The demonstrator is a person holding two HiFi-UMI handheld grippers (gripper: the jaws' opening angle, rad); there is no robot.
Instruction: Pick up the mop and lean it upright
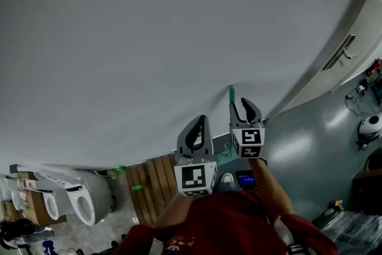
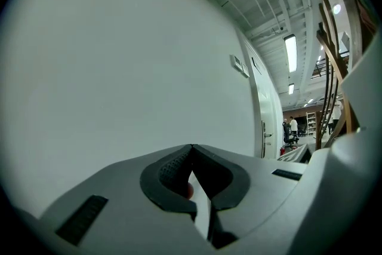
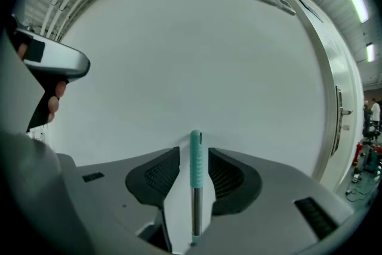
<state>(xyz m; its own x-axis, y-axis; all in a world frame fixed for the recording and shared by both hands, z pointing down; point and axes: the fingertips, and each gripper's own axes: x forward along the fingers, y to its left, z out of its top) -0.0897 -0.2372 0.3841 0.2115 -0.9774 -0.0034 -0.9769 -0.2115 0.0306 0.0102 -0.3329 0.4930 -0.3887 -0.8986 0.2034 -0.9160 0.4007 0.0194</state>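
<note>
the mop handle stands up tall by the white wall, and its teal top end looks to rest on that wall. below the teal part the stick is shiny metal. the bottom of the mop is hidden behind the claws in the head view.

the right claw is let go. in the right gripper view the right claw has its two jaws apart, with the mop handle standing in the gap between them. there is a little space on each side, so the dark pads do not press on the stick. this claw points at the wall and is close to it.

the left claw is a bit further back from the wall, just to the left of the right one. in the left gripper view the left claw is clenched, tips together, with nothing in it. it points at the bare wall too.

a door sits at the right end of the wall. down at the foot of the wall there are wood boards, and white toilets lie further left. the person's red sleeve shows behind the claws, away from the wall.
</note>
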